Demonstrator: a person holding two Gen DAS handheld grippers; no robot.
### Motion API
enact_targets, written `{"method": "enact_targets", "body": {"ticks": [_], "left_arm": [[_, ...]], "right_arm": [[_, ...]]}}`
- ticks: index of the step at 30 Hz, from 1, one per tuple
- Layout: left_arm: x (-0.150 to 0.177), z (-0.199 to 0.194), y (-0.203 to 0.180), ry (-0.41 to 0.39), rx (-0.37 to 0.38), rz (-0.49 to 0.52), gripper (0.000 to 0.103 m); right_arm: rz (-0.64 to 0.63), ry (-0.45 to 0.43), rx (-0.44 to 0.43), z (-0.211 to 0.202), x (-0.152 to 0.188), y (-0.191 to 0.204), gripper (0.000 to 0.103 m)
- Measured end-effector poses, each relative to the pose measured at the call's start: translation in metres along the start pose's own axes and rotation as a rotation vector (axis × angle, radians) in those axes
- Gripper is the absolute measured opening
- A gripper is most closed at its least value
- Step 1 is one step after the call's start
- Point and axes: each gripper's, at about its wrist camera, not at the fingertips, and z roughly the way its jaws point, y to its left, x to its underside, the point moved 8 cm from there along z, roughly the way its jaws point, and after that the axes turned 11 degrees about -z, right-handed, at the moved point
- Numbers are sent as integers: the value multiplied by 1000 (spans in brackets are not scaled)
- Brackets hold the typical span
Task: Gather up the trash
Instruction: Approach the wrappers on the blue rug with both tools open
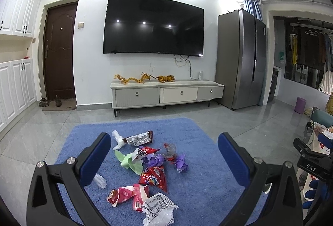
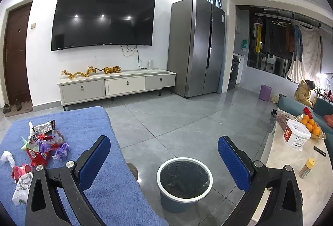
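Both tongs released, blue pads spread wide and gripping nothing. Left tongs (image 1: 164, 155) hanging above the blue rug (image 1: 208, 194), aimed straight down the middle of the litter — probably lined up that way so the first grab can drop onto whichever wrapper lies nearest. Right tongs (image 2: 164, 155) held off past the rug's right edge, over the bin (image 2: 184, 180) on the grey floor (image 2: 187, 121); likely parked there out of the way, or ready to steady the bin while the other side fetches.

Trash scattered in a loose heap across the rug's centre, nothing yet collected as far as can be judged:
- a red snack bag (image 1: 154, 179), crumpled, near the middle
- a pink and red wrapper (image 1: 127, 194) with a white printed packet (image 1: 158, 208) touching it, toward the rug's near edge
- purple foil scraps (image 1: 181, 163) and a light green wrapper (image 1: 131, 162) tangled together
- a brown packet (image 1: 138, 138) and a twist of white paper (image 1: 119, 140) toward the far edge
- a small clear plastic piece (image 1: 101, 181) partly hidden behind the left pad

All thin, creased and light — apt to slide or spring open under a loose pinch. Bin round, pale-rimmed, lined in dark plastic, standing just off the rug's right edge; whether anything lies inside cannot be told.
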Motion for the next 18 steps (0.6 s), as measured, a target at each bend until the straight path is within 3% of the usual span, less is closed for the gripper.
{"method": "enact_targets", "body": {"ticks": [13,18], "left_arm": [[7,6,-21,29,33,21,103],[12,17,-29,64,33,34,103]], "right_arm": [[48,-17,20,0,10,-26,103],[47,20,32,12,19,-36,103]]}}
